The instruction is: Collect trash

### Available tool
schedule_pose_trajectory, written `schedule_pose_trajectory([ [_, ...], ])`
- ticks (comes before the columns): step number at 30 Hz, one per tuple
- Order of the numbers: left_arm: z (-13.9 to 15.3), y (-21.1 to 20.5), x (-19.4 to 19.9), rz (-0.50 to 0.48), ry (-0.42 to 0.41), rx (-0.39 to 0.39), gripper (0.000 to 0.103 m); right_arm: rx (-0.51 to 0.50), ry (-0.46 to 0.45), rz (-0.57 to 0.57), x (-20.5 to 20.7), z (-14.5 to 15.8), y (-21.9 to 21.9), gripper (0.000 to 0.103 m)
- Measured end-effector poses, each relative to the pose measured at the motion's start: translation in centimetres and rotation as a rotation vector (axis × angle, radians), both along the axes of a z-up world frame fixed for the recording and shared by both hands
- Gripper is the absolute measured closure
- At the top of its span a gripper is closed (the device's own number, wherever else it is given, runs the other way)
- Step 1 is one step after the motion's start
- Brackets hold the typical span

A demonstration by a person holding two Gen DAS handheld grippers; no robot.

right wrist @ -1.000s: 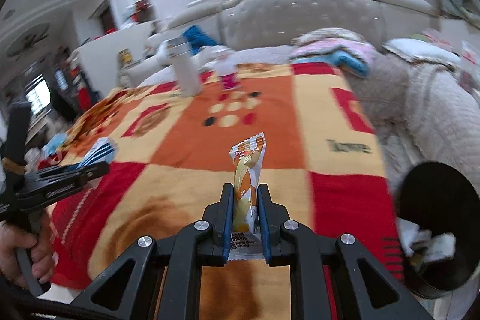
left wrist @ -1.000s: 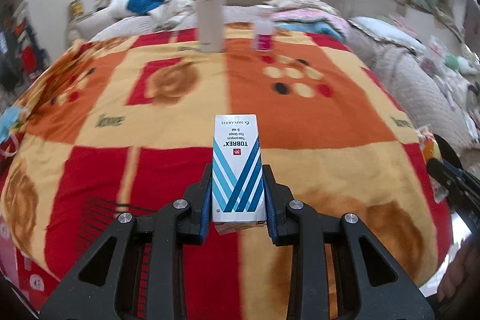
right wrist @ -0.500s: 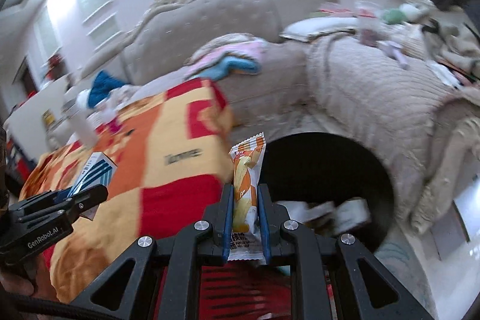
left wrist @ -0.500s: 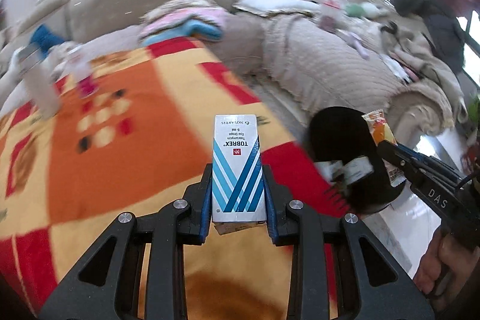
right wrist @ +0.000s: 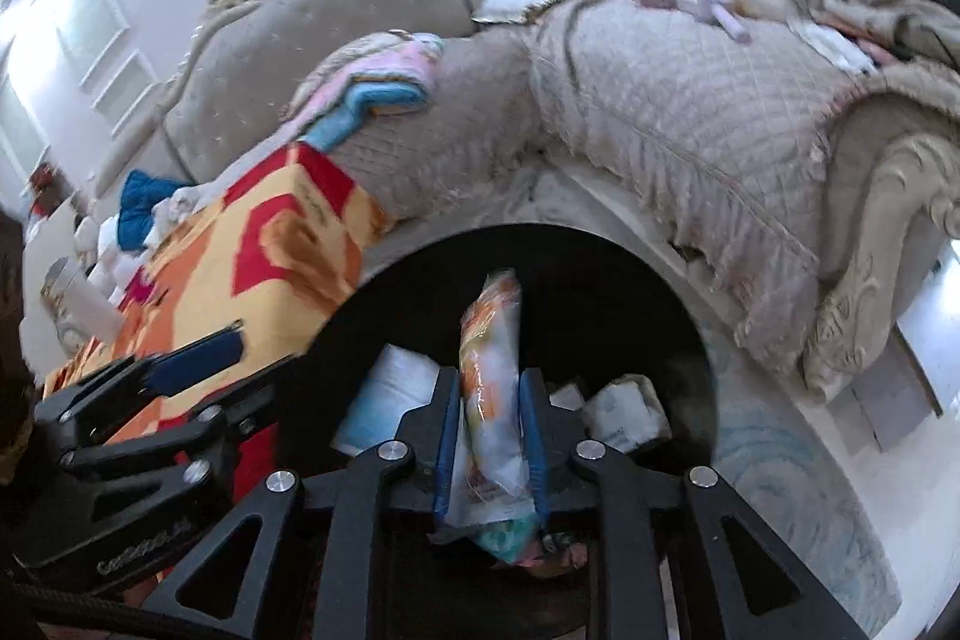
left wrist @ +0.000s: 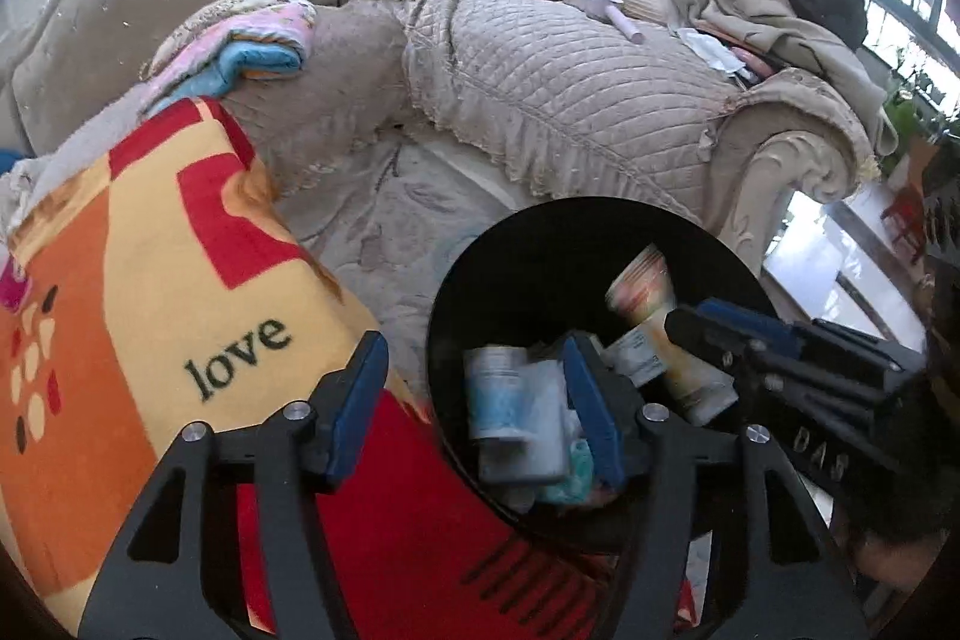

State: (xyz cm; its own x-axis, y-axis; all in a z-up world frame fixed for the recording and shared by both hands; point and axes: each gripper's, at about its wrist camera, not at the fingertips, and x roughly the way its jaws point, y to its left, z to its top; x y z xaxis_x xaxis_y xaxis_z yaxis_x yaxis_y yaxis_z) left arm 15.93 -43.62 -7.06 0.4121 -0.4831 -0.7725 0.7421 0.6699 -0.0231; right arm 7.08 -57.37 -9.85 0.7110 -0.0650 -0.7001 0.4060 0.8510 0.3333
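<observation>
Both tongs now hang over the bin (left wrist: 456,304) instead of the blanket (left wrist: 150,280), and the box (left wrist: 516,418) has left the left tongs (left wrist: 474,400).

The left tongs have just been opening and stand apart with nothing pressed between them; the blurred box shows over the trash in the bin. The right tongs (right wrist: 491,421) have just been opening slightly; the wrapper (right wrist: 492,376) is between their pads, above the bin's mouth beside the sofa (right wrist: 690,100).
</observation>
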Motion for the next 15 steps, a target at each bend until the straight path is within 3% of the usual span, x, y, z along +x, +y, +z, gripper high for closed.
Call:
schedule_pose_trajectory([
  [2, 0.1, 0.9, -0.1, 0.018, -0.006, -0.006, 0.043, 0.011, -0.008, -0.023, -0.4, 0.1, -0.3, 0.071],
  [7, 3.6, 6.2, -1.5, 0.116, 0.007, -0.129, 0.04, -0.056, -0.049, -0.06, -1.8, 2.3, 0.7, 0.065],
  [8, 4.2, 7.1, -1.9, 0.128, 0.006, -0.144, 0.031, -0.085, -0.062, -0.066, -2.4, 3.1, 1.2, 0.063],
  [9, 5.1, 8.4, -2.7, 0.151, -0.003, -0.153, 0.015, -0.104, -0.069, -0.071, -3.1, 3.7, 1.6, 0.062],
  [11, 6.5, 10.4, -4.3, 0.192, -0.019, -0.105, 0.003, -0.166, -0.062, -0.081, -5.2, 5.6, 3.3, 0.049],
  [12, 7.2, 11.3, -5.2, 0.209, -0.043, -0.089, 0.003, -0.187, -0.041, -0.08, -5.9, 6.3, 4.0, 0.043],
  [14, 8.9, 13.5, -7.7, 0.253, -0.125, -0.066, 0.003, -0.21, 0.023, -0.051, -7.7, 8.1, 5.8, 0.014],
  [15, 9.4, 13.9, -8.4, 0.259, -0.144, -0.056, 0.003, -0.203, 0.039, -0.033, -8.8, 9.0, 6.5, 0.012],
])
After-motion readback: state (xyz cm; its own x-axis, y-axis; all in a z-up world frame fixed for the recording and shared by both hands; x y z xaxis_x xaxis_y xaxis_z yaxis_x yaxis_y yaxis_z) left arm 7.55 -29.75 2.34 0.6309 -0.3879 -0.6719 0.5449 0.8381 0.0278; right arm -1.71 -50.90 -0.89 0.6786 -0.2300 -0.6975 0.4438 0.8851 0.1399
